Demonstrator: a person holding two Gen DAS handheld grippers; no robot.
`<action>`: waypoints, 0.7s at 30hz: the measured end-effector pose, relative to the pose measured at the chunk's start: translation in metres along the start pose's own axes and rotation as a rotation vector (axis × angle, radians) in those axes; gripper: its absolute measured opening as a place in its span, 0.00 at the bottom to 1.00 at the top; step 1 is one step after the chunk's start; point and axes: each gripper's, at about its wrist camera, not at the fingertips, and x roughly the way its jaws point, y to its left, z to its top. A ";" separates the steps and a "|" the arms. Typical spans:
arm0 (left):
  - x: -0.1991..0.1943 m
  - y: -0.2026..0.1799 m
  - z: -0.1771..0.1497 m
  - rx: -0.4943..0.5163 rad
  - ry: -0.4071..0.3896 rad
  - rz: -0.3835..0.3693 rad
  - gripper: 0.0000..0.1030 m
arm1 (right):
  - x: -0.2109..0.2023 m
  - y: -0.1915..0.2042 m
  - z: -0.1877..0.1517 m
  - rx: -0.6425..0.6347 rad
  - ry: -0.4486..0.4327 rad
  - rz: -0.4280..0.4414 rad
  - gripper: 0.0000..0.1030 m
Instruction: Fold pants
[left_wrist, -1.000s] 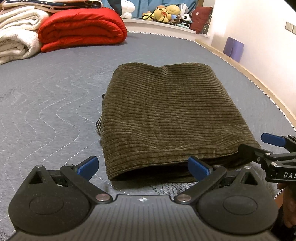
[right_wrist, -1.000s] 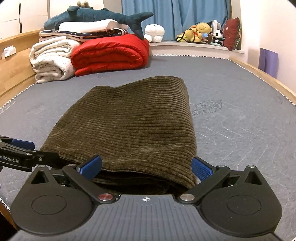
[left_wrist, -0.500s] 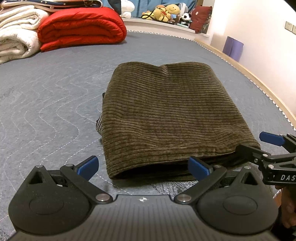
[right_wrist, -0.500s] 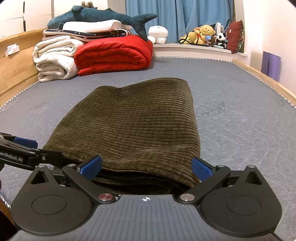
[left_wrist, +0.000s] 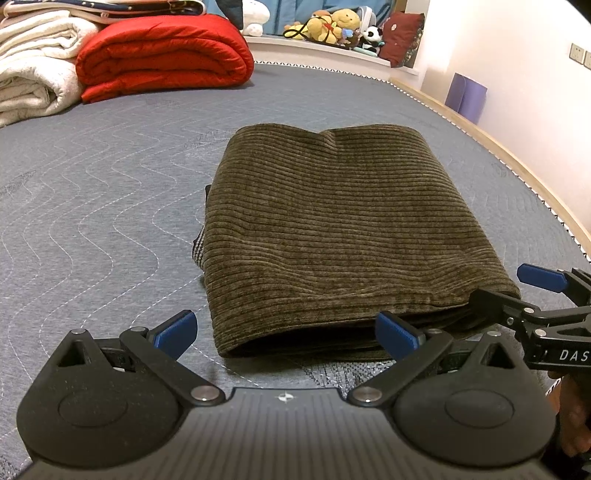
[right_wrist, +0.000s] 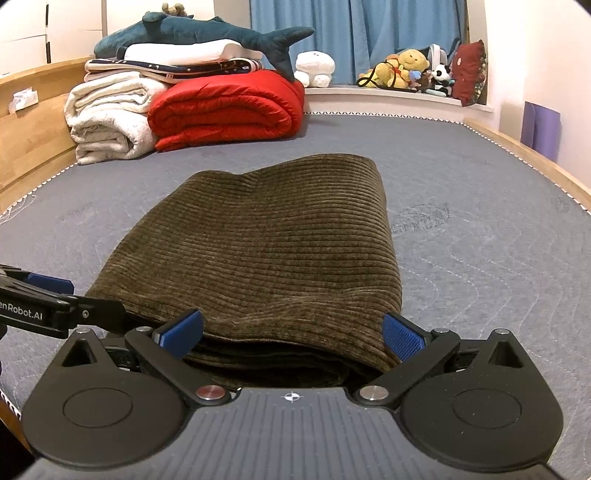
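Olive-brown corduroy pants (left_wrist: 332, 229) lie folded into a thick rectangle on the grey quilted mattress (left_wrist: 92, 206); they also show in the right wrist view (right_wrist: 266, 254). My left gripper (left_wrist: 286, 328) is open, its blue pads either side of the pants' near left edge, holding nothing. My right gripper (right_wrist: 291, 332) is open and straddles the near right corner of the stack. The right gripper shows in the left wrist view (left_wrist: 539, 299) at the pants' near right corner. The left gripper shows in the right wrist view (right_wrist: 48, 299) at the left.
A red rolled duvet (right_wrist: 225, 110) and white folded blankets (right_wrist: 107, 118) with a shark plush (right_wrist: 207, 33) sit at the far left. Stuffed toys (right_wrist: 406, 68) line the window ledge. A wooden bed rim (left_wrist: 498, 147) runs along the right, a wooden headboard (right_wrist: 26, 140) on the left.
Both grippers have drawn back slightly toward me from the folded pants; both stay open. The pants have not moved.
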 end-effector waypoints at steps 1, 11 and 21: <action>0.000 0.000 0.000 -0.001 0.001 0.001 1.00 | 0.000 0.000 0.000 0.000 0.001 0.001 0.99; -0.001 -0.001 -0.001 0.002 -0.004 -0.005 1.00 | -0.001 0.002 0.000 0.003 0.004 0.007 0.99; -0.003 -0.001 -0.001 0.005 -0.006 -0.009 1.00 | -0.001 0.001 0.000 0.003 0.006 0.010 0.99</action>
